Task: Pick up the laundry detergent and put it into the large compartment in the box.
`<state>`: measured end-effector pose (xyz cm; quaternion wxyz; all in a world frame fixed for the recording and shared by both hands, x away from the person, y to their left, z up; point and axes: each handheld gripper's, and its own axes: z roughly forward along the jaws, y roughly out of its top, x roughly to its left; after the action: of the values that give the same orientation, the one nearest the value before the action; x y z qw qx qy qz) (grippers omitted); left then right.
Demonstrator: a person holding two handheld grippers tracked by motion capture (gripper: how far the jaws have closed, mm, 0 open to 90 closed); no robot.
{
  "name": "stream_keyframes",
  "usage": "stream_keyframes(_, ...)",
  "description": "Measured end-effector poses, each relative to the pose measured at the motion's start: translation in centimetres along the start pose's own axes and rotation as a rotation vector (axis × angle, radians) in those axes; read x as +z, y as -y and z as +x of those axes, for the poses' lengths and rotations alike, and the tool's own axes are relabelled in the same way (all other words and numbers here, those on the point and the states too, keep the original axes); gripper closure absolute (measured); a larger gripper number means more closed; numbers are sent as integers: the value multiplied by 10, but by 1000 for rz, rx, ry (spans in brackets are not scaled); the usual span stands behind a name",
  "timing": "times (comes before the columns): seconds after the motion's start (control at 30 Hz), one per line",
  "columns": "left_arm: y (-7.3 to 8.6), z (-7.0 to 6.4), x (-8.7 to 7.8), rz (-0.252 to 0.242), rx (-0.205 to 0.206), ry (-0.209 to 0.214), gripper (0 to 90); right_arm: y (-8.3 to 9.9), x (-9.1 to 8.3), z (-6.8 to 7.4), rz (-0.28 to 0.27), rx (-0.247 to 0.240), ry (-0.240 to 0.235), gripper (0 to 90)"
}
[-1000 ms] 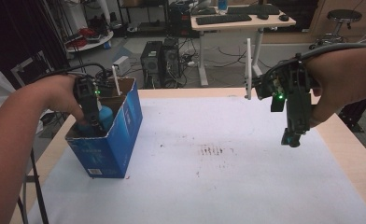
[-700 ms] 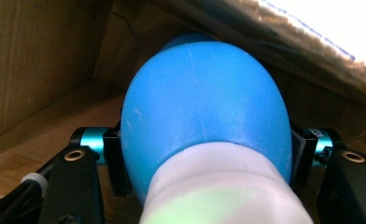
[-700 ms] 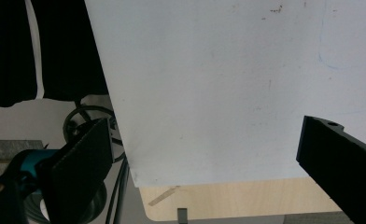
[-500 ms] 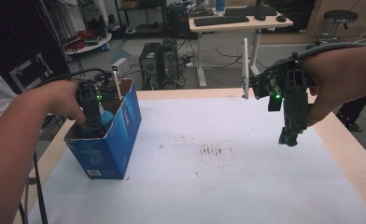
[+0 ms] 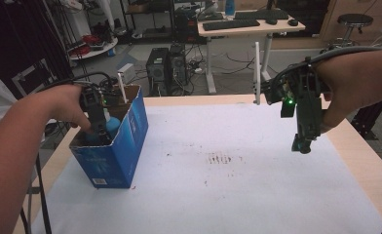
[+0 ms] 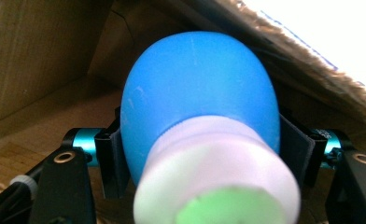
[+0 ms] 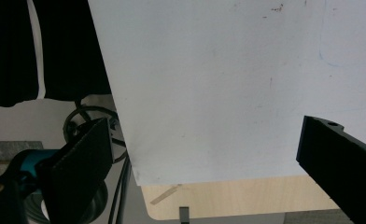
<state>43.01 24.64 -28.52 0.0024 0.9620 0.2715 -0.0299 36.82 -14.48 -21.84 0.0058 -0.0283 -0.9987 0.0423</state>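
Starting at the left of the high view, we see the left gripper (image 5: 99, 127) reaching down into the open blue box (image 5: 116, 161), which stands at the left edge of the white-covered surface (image 5: 238, 195). In the left gripper view its fingers (image 6: 111, 163) are closed against both sides of a blue bottle (image 6: 200, 102) with a white cap, and brown cardboard walls rise around it, so the bottle is gripped but sits inside the box. In the high view a patch of its blue shows just beside the gripper, below the rim. A white stick leans at the box's far corner.

Moving right, the middle of the surface carries only faint marks. At the upper right the right gripper (image 5: 303, 144) hangs above the surface, pointing down; in its own view the 2 fingers (image 7: 78, 163) stand wide apart with nothing between them.

We judge the grasp made; lifting the bottle out and setting it down remain.
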Motion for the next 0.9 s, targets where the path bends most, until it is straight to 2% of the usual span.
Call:
stream_keyframes(0.17,2,-1,-8,-20,-3,-16,285,-1,-1,0,-3,-9,-1,30)
stream_keyframes(0.33,1,-1,-13,-13,-17,-29,247,-2,-2,0,0,-5,5,30)
stream_keyframes(0.37,0,-2,-21,-19,-22,-43,246,-3,-3,0,-4,-11,3,30)
stream_keyframes(0.43,0,-2,-25,-17,-22,-52,237,-4,-4,0,1,-6,3,30)
stream_keyframes(0.7,3,-5,-40,-25,-39,-63,209,-7,-3,-1,-5,-16,2,30)
stream_keyframes(0.8,5,-7,-43,-30,-52,-54,191,-7,-3,-2,1,-22,2,30)
stream_keyframes(0.9,5,-9,-47,-31,-47,-61,179,-9,-2,-1,6,-13,-2,30)
